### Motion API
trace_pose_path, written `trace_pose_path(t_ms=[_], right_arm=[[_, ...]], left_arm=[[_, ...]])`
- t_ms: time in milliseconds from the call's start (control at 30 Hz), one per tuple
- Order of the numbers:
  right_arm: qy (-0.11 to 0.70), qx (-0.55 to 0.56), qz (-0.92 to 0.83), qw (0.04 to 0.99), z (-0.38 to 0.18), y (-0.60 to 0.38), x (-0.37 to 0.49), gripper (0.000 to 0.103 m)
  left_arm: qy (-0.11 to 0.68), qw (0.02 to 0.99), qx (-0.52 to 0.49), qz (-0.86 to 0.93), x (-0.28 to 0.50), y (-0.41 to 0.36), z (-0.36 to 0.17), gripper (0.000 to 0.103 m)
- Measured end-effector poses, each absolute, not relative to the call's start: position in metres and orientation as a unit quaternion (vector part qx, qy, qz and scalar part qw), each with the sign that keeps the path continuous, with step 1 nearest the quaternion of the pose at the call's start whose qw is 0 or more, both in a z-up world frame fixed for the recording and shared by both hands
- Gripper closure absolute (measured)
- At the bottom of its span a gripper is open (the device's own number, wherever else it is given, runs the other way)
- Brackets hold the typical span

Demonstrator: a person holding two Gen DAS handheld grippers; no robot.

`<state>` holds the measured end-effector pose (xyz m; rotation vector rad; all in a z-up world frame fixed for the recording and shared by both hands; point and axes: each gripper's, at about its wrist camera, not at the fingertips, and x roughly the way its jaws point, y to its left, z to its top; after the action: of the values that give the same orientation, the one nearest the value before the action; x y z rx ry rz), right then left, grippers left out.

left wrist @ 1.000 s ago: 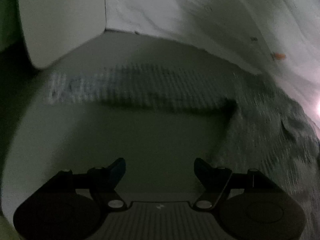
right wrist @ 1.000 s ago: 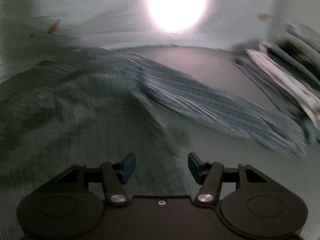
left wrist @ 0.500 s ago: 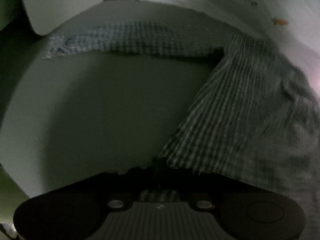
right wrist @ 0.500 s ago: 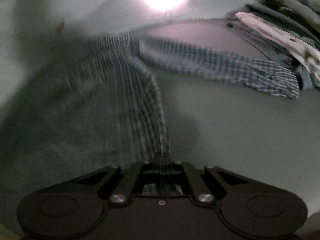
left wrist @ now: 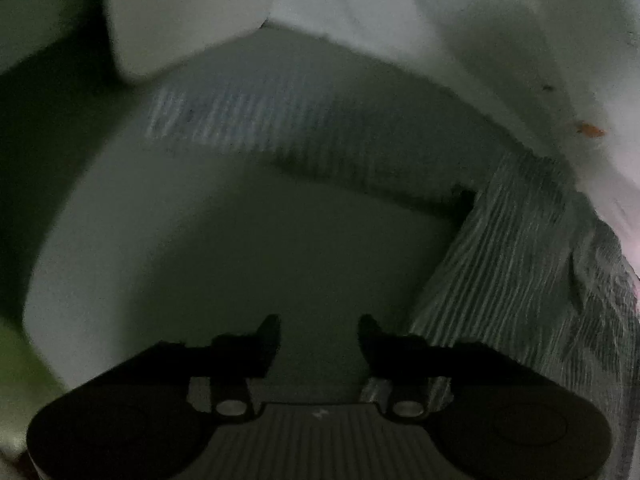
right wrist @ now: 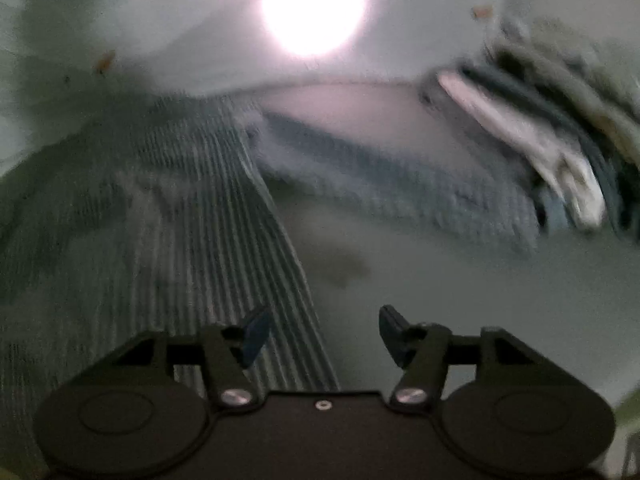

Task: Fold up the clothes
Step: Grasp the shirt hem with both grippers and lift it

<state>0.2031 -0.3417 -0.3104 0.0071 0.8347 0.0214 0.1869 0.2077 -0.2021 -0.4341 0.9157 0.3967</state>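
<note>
The checked shirt lay flat on the worktop, its body running from the bottom up the left of the frame, one sleeve stretched toward the right. The left gripper and right gripper both hung low over it, spread wide and holding nothing.

No readable text anywhere; the pale mark on the left claw body seems only a logo.

Motion blur, glare and frame edges

The checked shirt smears into streaks, its body cut off at the left; the pile of clothes is unreadable; glare whites out the wall.
</note>
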Motion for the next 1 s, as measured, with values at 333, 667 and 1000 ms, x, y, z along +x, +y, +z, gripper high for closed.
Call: trace_pose_path(t_ms=[333,667,1000], right_arm=[[0.332,-0.012,0.180,0.926,-0.305,-0.245,0.374,0.028],[0.275,-0.094,0.274,0.917,-0.352,-0.092,0.554,0.023],[0.338,-0.051,0.288,0.894,-0.382,-0.068,0.627,0.097]], left_arm=[[0.374,0.927,-0.014,0.030,0.389,0.135,-0.189,0.019],[0.367,0.926,0.042,-0.075,0.597,0.069,-0.259,0.019],[0.345,0.927,0.074,-0.125,0.626,0.032,-0.293,0.096]])
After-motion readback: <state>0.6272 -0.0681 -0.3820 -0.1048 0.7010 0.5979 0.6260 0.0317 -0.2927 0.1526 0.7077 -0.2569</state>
